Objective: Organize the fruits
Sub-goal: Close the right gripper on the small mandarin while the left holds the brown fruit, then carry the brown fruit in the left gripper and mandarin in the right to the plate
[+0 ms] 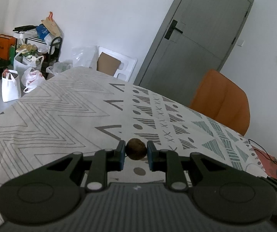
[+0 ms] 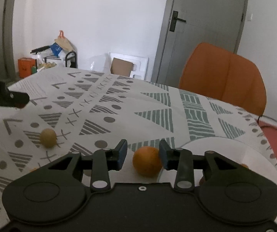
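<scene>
In the left wrist view my left gripper [image 1: 136,151] is shut on a small round brown fruit [image 1: 136,148], held above the patterned tablecloth [image 1: 61,119]. In the right wrist view my right gripper [image 2: 143,154] is open. An orange [image 2: 147,160] lies on the cloth between its fingers, close to the right pad. A yellowish round fruit [image 2: 48,137] lies on the cloth to the left. A white plate [image 2: 235,154] sits at the right, partly hidden by the gripper. The left gripper's body [image 2: 5,97] shows at the far left.
An orange chair [image 2: 223,77] stands behind the table's far right edge. A grey door [image 2: 202,29] is behind it. Bags and a cart [image 1: 32,54] stand on the floor past the table's far left end. A cable and small items [image 1: 269,160] lie at the right edge.
</scene>
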